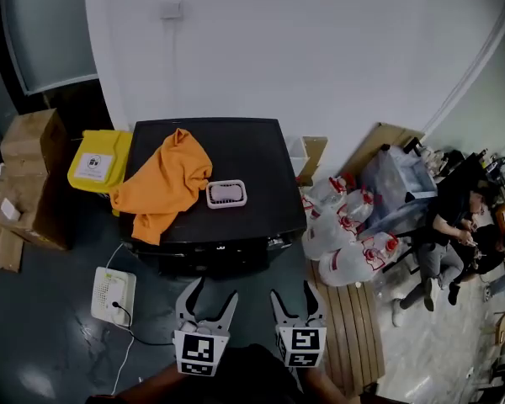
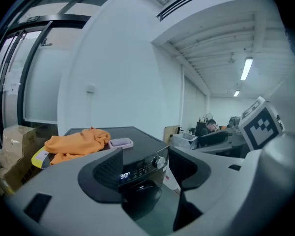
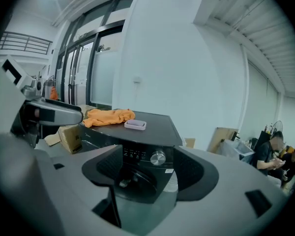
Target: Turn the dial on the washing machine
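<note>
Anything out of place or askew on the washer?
A crumpled orange cloth sprawls across the black washing machine, spilling over its left edge, beside a small pale pink tray. Nothing looks spilled or damaged.

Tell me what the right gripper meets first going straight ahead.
Probably the front of the washing machine, near the dial framed between the open jaws of the right gripper; nothing nearer shows.
</note>
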